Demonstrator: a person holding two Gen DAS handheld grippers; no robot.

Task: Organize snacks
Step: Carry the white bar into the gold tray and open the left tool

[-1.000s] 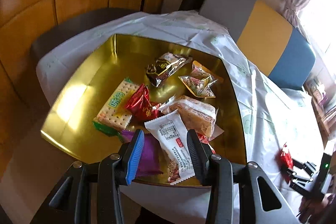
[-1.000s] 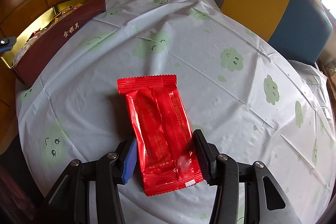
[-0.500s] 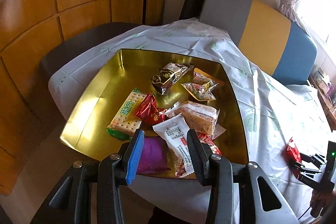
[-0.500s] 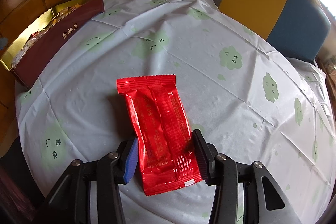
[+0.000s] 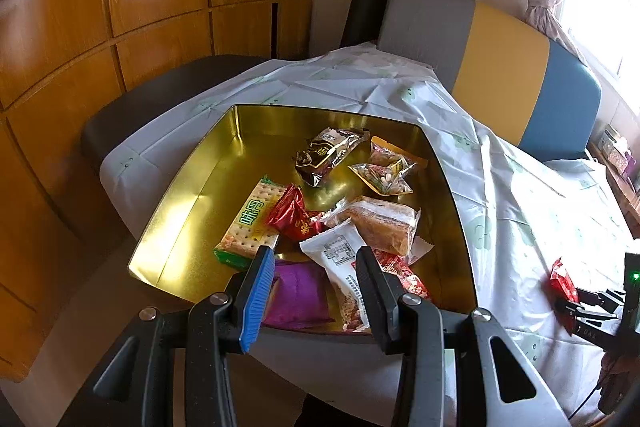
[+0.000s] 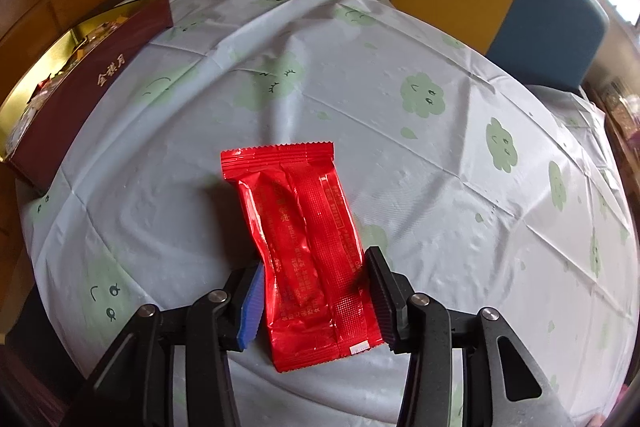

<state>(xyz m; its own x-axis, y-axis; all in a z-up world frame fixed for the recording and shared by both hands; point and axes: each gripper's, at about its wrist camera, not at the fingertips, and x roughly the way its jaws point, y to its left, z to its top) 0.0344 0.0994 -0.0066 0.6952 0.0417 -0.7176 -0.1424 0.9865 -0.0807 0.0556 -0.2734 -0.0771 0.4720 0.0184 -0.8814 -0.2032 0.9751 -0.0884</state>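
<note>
L wrist view: we count 1 gold tin w/ approx 9 snack packs inside (some overlap, count unsure). Our left gripper hangs above its 6 o'clock rim, jaws apart, holding nothing.

R wrist view: 1 red packet lies on the tablecloth. Our right gripper straddles its near end, pads at the edges; can't tell if clamped. Tin at 10 o'clock.

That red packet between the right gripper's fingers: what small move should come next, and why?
Probably close the right gripper on the red packet. Its fingers already flank the packet, which lies flat on the tablecloth, apparently unsqueezed. Once held, it can go to the gold tin with the other snacks.
</note>
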